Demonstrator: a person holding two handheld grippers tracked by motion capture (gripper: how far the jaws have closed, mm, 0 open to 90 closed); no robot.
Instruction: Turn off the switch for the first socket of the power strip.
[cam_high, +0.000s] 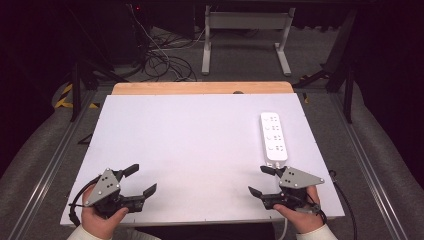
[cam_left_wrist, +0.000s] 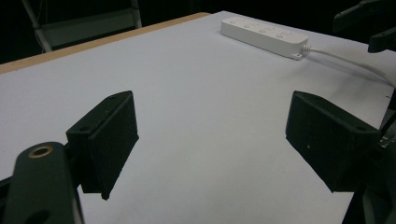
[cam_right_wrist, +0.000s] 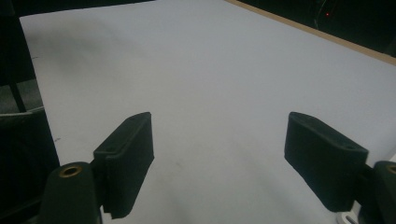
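Surface (cam_high: 190, 145) bare ahead of left gripper (cam_high: 140, 180). Power strip (cam_high: 274, 136) sits just ahead of right gripper (cam_high: 260, 180), its cord (cam_left_wrist: 345, 58) trailing beside it.

No text, label, brand, number or sign can be read. The white power strip (cam_high: 273, 135) carries small dark marks at its sockets, too small to make out, and its casing in the left gripper view is plain.

The power strip's (cam_high: 274, 136) white cable (cam_high: 283, 230) passes out of sight under the right gripper (cam_high: 258, 181) near the table's (cam_high: 190, 145) front edge, its plug unseen, and the socket markings are too small to read.
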